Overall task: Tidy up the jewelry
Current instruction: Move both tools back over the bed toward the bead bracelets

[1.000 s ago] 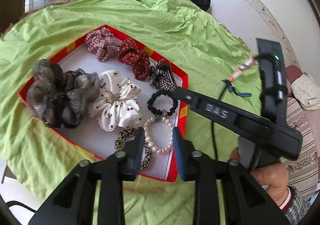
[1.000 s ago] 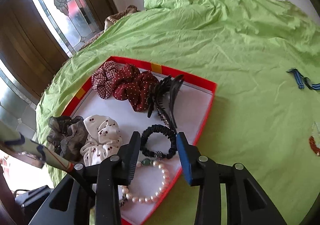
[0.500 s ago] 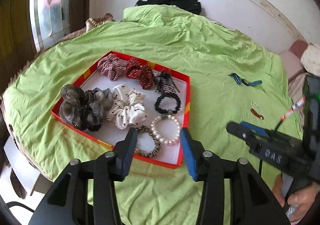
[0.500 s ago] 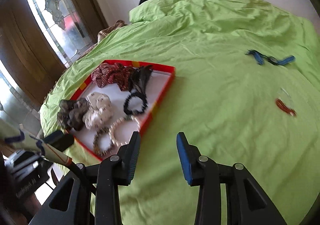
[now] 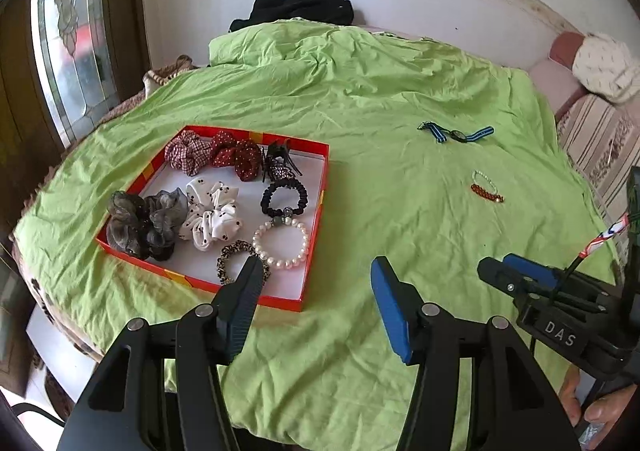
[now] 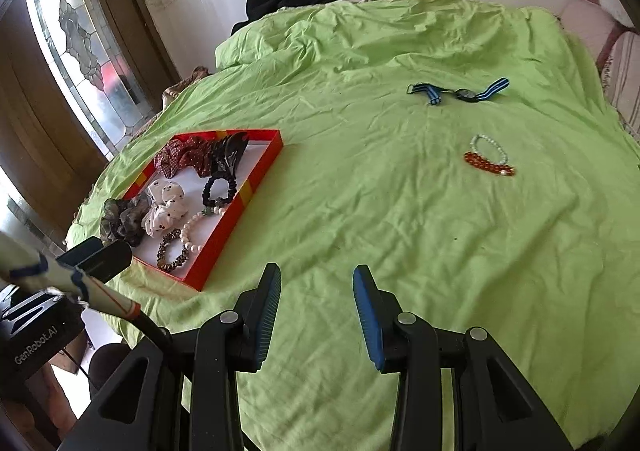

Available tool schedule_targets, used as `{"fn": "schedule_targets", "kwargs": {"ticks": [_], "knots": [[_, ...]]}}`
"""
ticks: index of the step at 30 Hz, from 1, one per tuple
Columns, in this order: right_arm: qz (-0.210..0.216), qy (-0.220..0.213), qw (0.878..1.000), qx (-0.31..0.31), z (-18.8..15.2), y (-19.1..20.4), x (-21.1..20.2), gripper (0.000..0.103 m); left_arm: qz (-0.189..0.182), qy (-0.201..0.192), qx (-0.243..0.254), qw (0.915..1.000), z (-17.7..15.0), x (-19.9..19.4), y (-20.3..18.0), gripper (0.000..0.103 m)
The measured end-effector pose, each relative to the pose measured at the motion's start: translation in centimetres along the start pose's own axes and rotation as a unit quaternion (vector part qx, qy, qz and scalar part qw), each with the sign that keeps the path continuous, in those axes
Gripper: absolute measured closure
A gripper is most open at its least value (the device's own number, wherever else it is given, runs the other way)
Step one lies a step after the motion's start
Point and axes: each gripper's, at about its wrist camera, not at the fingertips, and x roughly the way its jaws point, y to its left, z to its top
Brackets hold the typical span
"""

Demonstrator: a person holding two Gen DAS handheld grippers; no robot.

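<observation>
The left tool (image 5: 314,297) has just been spreading its jaws and holds nothing; the right tool (image 6: 316,309) is parted and empty too — both hang over the green bed sheet (image 6: 400,219); the red tray (image 5: 316,219) holds scrunchies and a pearl bracelet (image 5: 282,245); two bracelets (image 6: 490,157) and a striped watch (image 6: 460,91) lie on the sheet, well apart from the tray.
</observation>
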Motion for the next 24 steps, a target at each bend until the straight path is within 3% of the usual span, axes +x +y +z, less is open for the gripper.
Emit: {"fn": "schedule_targets", "kwargs": {"ticks": [13, 24], "knots": [[-0.025, -0.017, 1.0, 0.001, -1.7, -1.7, -1.9, 0.059, 0.02, 0.011, 0.027, 0.9994, -0.9, -0.5, -1.8, 0.046], [-0.051, -0.012, 0.998, 0.034, -3.1, -6.0, -2.0, 0.058, 0.02, 0.031, 0.061, 0.9974, -1.4, 0.8, -4.6, 0.046]]}}
